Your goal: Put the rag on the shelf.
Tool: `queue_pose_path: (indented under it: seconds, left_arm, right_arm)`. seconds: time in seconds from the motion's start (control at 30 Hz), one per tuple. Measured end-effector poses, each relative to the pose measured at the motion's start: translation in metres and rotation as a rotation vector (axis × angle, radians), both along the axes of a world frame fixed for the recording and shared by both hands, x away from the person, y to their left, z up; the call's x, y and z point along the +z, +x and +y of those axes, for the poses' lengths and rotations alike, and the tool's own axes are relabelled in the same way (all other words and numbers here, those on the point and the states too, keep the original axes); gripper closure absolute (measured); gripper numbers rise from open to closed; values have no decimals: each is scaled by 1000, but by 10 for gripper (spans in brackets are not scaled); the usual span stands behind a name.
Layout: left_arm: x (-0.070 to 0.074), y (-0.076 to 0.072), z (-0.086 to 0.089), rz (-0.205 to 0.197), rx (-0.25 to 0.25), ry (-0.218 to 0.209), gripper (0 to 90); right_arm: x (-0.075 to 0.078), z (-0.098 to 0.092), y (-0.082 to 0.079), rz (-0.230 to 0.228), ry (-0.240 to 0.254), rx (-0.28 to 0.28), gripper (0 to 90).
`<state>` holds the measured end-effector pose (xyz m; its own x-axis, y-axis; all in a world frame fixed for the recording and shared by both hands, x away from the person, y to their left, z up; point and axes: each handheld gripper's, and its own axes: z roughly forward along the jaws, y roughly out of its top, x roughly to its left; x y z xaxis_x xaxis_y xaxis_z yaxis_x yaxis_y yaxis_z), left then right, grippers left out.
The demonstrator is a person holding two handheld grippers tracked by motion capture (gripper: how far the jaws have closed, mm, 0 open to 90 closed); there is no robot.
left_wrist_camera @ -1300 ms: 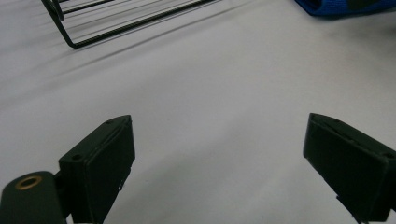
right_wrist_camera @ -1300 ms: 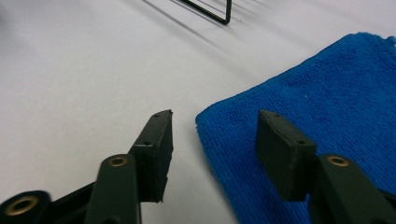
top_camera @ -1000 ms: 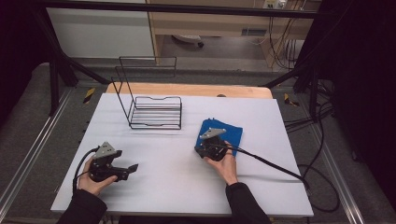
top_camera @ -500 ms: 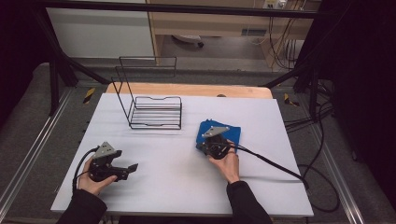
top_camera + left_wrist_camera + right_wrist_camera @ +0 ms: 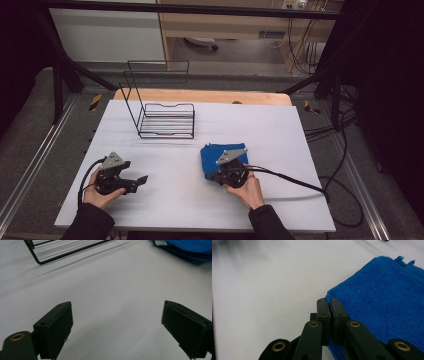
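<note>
The right gripper (image 5: 330, 305) has its jaws squeezed tight on the corner of the blue cloth (image 5: 387, 302), which lies folded on the white table (image 5: 280, 130) a little in front of the wire rack (image 5: 167, 120). The left gripper (image 5: 117, 325) rests well off to the side with its jaws wide apart, holding nothing.

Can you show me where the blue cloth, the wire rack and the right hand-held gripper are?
blue cloth (image 5: 387, 302), right gripper view, on its fuzzy top surface.
wire rack (image 5: 167, 122), high view, on its base bars.
right hand-held gripper (image 5: 330, 307), right gripper view, between its fingertips.
</note>
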<state>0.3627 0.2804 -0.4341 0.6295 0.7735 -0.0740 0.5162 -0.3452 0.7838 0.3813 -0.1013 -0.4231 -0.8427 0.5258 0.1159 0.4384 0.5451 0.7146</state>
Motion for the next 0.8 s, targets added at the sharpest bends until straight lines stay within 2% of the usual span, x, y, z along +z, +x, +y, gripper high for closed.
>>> queue_pose_path:
  seconds: [0.13,0.27,0.37,0.43,0.57,0.67,0.73,0.8]
  left_arm:
    - [0,0,0,-2,0,-3,105]
    - [0,0,0,0,-2,1,105]
    - [0,0,-1,0,-3,2,106]
    - [0,0,-1,4,0,3,109]
    - [2,-1,-3,2,-4,10,125]
    - [5,-1,-6,-1,-12,10,143]
    - [6,-2,-10,-3,-18,14,152]
    - [6,-2,-13,-1,-23,13,155]
  right_arm:
    - [1,-1,-17,34,-5,55,875]
    - [-1,-4,-30,50,-47,111,872]
    - [-5,-7,-34,61,-48,109,848]
    - [-7,-9,-33,56,-29,98,772]
    - [-2,-18,-30,13,25,53,615]
    - [5,-31,-26,-6,53,-6,573]
    - [9,-44,-19,-24,74,-85,540]
    - [11,-53,-13,-32,99,-139,514]
